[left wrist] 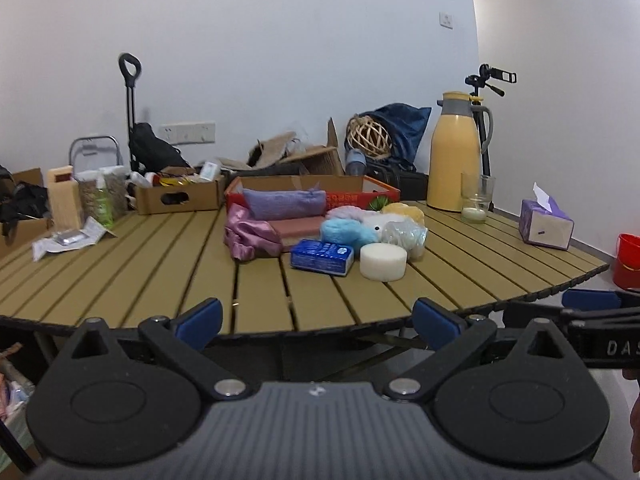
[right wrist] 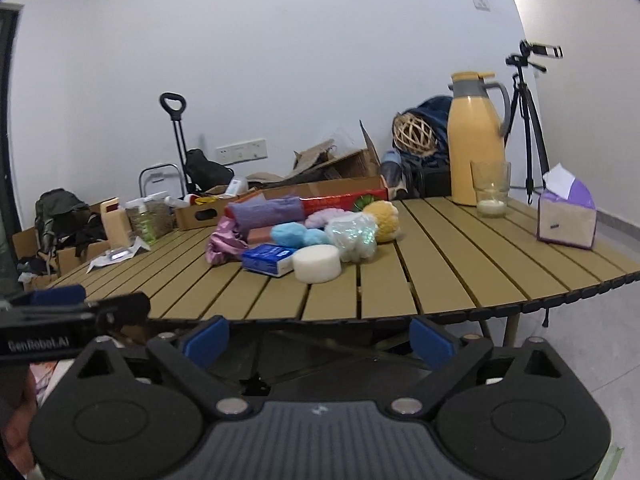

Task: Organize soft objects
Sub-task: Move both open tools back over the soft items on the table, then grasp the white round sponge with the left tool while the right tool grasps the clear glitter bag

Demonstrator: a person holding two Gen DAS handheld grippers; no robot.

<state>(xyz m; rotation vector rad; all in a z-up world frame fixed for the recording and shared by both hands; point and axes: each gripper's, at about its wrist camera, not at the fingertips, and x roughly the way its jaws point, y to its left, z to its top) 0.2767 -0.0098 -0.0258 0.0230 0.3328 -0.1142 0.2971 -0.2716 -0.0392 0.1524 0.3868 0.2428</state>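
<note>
1. Soft things lie heaped at the middle of the slatted counter (left wrist: 160,256), just in front of a shallow red-edged cardboard box (left wrist: 352,189)
2. A white round sponge (left wrist: 383,261) sits nearest the front edge, touching a blue tissue pack (left wrist: 322,257) on its left
3. Behind these lie light blue fluffy balls (left wrist: 344,232), a clear iridescent bag (right wrist: 354,236), a yellow fluffy ball (right wrist: 384,216) and a pale pink fluffy piece (right wrist: 326,216)
4. A purple cushion (left wrist: 284,203) leans over the box's front edge, with shiny pink cloth (left wrist: 250,236) crumpled below it on the left
5. The left tool (left wrist: 316,320) hangs before the counter's front edge, jaws spread wide, nothing between them
6. The right tool (right wrist: 318,338) hangs beside it, also wide apart and empty, well short of the heap
7. A yellow thermos (left wrist: 454,160), a glass (left wrist: 476,200) and a purple tissue box (left wrist: 546,224) stand apart on the right
</note>
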